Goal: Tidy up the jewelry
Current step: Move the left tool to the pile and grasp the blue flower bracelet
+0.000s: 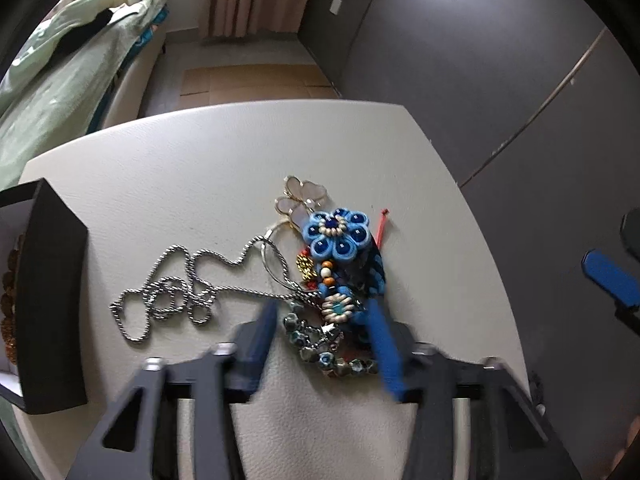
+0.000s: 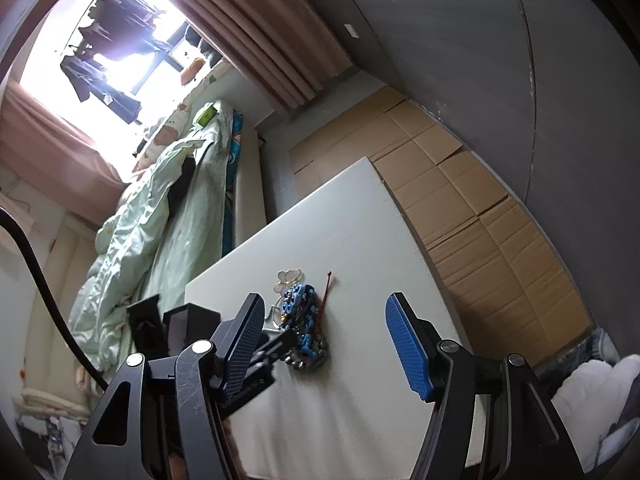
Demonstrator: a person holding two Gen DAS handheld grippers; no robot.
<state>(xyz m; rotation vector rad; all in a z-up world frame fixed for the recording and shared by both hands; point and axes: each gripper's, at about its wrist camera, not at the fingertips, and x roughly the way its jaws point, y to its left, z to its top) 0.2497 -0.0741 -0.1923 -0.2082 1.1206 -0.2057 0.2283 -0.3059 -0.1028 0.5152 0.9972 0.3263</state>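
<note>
The left hand-held gripper point(image 1: 324, 322) straddles the beaded bracelet point(image 1: 328, 350) in the jewelry heap point(image 1: 332, 264) near the tabletop's point(image 1: 192, 176) right edge, jaws apart, not yet pinching. Best to pinch only the bracelet, avoiding the silver chain point(image 1: 172, 292). The right hand-held gripper point(image 2: 328, 340) hovers open.

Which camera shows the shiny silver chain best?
The left wrist view: the silver chain lies whole and uncovered on the white table. In the right wrist view, the right tool's finger hides nearly all of it.
</note>
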